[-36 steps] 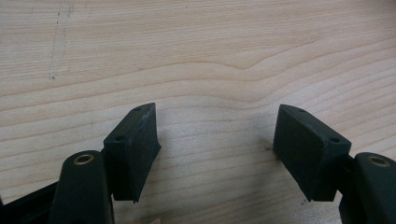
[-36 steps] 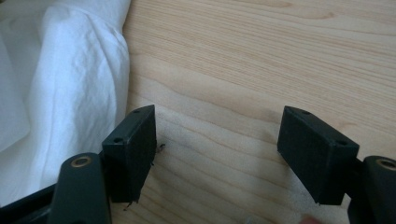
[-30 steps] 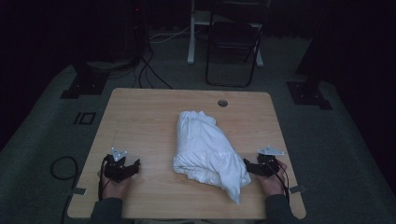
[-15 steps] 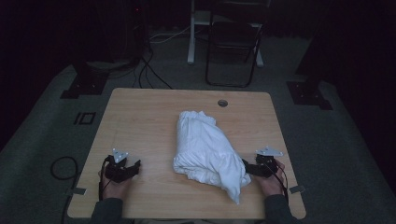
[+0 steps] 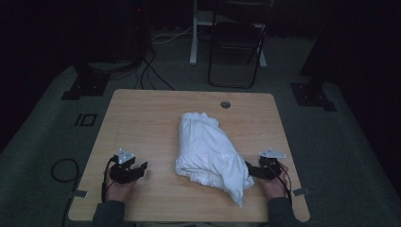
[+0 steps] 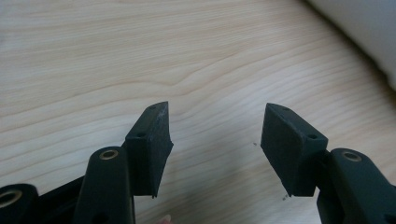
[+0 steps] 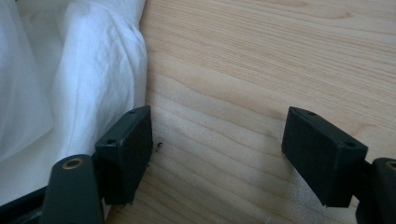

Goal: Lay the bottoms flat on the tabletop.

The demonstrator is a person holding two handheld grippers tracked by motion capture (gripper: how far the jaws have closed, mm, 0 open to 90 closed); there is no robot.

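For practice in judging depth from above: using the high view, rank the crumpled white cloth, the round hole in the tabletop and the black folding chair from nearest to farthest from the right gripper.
1. Crumpled white cloth: right beside the right gripper, at the table's middle.
2. Round hole in the tabletop: near the far edge.
3. Black folding chair: on the floor beyond the table.

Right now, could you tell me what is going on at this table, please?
A person sits at a wooden table with tongs in each hand. A crumpled white cloth lies in a heap in the middle. The right tongs are open beside the cloth's near right edge, with one jaw up against the fabric and nothing gripped. The left tongs rest apart from the cloth over bare wood; their jaws have just been closing a little, with nothing between them.
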